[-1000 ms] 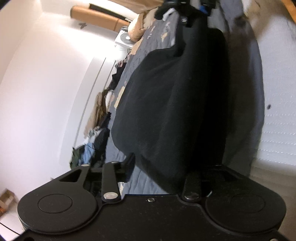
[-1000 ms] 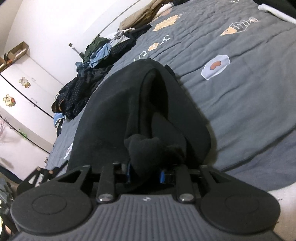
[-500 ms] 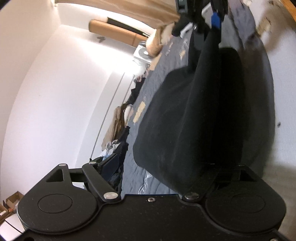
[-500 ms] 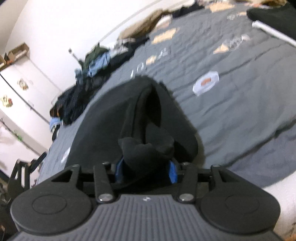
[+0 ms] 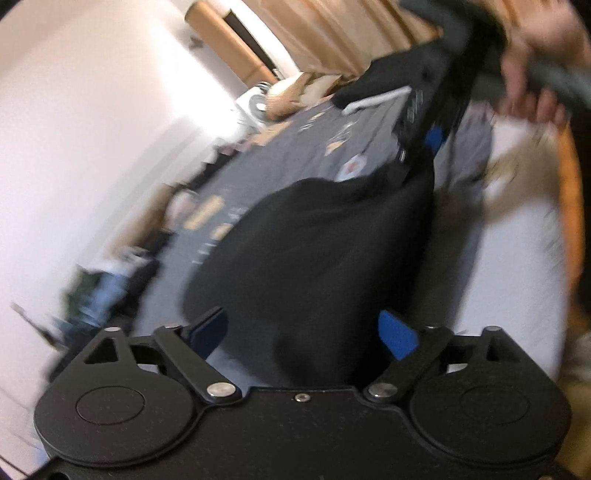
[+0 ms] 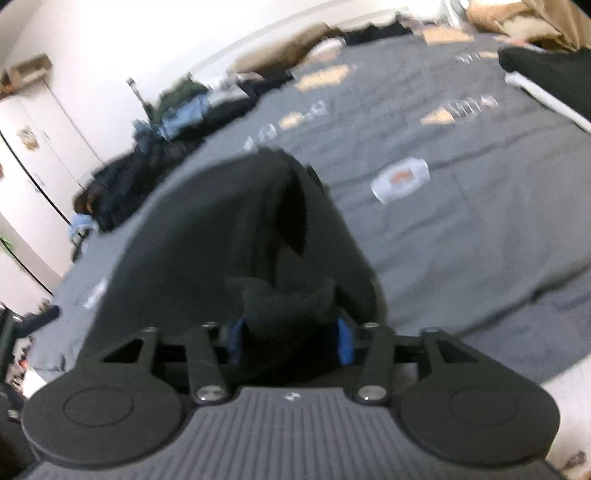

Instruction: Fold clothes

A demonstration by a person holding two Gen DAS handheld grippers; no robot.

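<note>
A black garment (image 5: pixel 314 251) lies lengthwise on the grey bedcover (image 6: pixel 461 229). In the left wrist view, my left gripper (image 5: pixel 303 330) hangs over its near end. Its jaws are still opening, and the blue pads (image 5: pixel 399 332) stand wide of the cloth without touching it. At the garment's far end a hand (image 5: pixel 532 74) holds my right gripper (image 5: pixel 424 147), and the cloth rises up to it. The right wrist view shows a bunched fold of the garment (image 6: pixel 221 229) filling my right gripper (image 6: pixel 291 339) from pad to pad while those jaws are opening.
A heap of unsorted clothes (image 6: pixel 177 107) lies along the bed's far left side by the wall. A dark folded garment with a white edge (image 6: pixel 546 62) sits at the far right of the bed. A white wardrobe (image 6: pixel 33 147) stands at the left, and tan curtains (image 5: pixel 332 33) hang behind.
My left jaws have spread wide and let go of the garment's end, and that view has risen and rolled. My right jaws have widened around the bunched cloth.
</note>
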